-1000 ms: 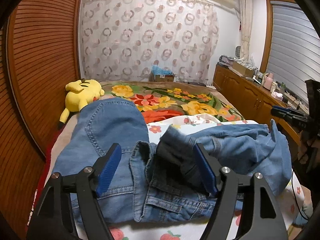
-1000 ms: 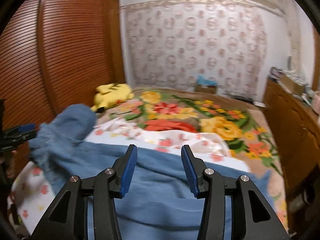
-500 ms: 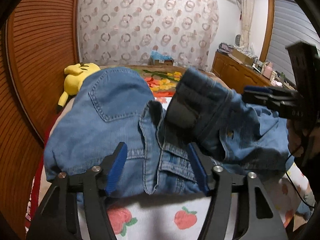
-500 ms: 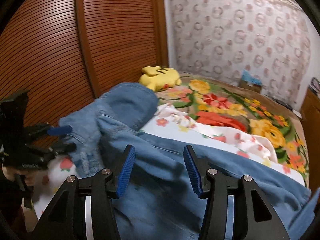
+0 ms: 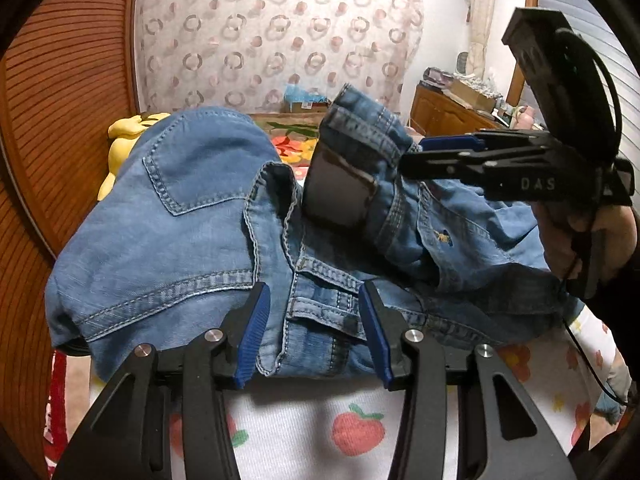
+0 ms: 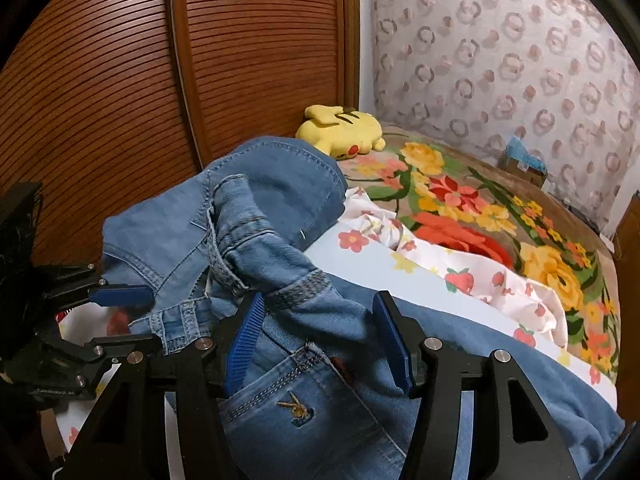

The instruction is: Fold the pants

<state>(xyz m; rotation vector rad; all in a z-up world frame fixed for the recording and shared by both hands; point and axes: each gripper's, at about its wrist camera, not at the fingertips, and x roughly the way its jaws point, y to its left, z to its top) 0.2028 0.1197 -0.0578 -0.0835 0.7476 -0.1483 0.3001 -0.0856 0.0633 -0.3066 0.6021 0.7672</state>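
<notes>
Jeans [image 5: 192, 216] now bunched at the waistband — left claw [image 5: 312, 328] closing around it, unclamped; right claw [image 6: 320, 344] opening, denim between its pads.

Bunched jeans [image 5: 168, 216] heaped across near edge of bed, filling ground ahead of left gripper [image 5: 314, 330]; jaws just closing, waistband between pads. Right gripper [image 5: 448, 148] crossing in from right above heap, blocking that side. Slatted wardrobe doors [image 6: 120, 92] tight along left. Open bedspread [image 6: 492, 208] beyond heap; plush toy [image 6: 344, 130] in far corner.
</notes>
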